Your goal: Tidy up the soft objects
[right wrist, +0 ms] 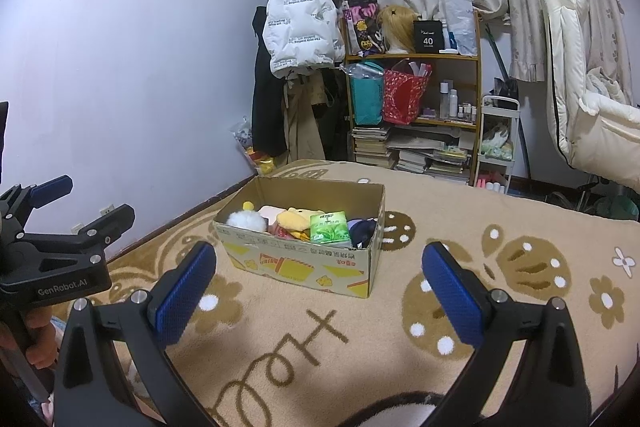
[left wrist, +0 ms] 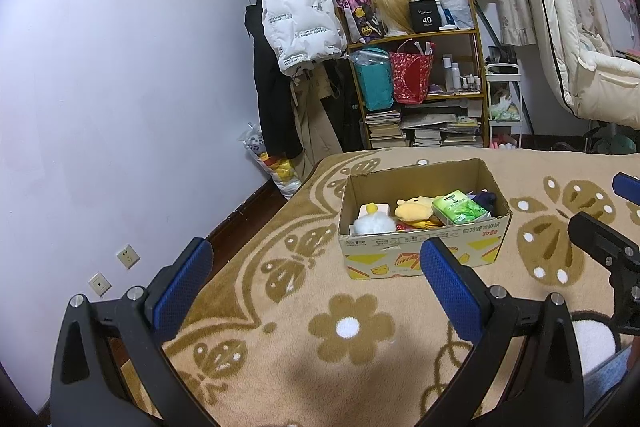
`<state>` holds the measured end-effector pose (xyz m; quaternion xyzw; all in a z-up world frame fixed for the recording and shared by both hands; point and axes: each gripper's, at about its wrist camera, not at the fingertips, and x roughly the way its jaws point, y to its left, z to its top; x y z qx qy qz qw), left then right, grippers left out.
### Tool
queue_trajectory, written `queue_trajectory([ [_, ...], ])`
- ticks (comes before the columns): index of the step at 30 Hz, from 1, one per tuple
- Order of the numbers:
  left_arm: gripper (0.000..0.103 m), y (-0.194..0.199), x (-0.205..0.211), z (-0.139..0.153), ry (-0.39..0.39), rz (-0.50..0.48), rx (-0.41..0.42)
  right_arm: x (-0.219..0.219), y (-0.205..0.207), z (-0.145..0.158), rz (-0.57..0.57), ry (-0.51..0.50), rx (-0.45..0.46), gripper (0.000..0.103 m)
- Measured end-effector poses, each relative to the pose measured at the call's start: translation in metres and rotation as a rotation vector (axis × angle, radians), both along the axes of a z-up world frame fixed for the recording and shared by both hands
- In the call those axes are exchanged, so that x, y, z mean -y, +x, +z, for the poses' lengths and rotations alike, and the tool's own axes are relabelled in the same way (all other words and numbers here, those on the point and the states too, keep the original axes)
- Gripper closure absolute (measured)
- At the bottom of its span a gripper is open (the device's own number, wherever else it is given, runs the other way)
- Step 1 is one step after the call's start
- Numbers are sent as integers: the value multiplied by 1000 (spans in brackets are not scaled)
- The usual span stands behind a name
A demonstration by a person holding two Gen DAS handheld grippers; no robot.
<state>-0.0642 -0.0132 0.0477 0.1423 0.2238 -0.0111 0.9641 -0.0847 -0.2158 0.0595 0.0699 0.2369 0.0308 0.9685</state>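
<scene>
Two blue fingers of my left gripper stand wide apart and empty, in front of the cardboard box on the blanket; inside the box lie a white pompom, yellow plush and green tissue pack. From the right wrist, my right gripper is likewise spread and empty before the box, with my left gripper well left of it

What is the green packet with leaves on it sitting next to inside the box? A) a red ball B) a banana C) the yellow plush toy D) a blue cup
C: in the cardboard box, the green tissue packet sits right beside the yellow plush toy.
</scene>
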Motion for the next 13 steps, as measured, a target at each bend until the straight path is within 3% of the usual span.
queue_trajectory([
  [13,1,1,3,-1,8,-1,-5,5,-1,0,1,0,-5,0],
])
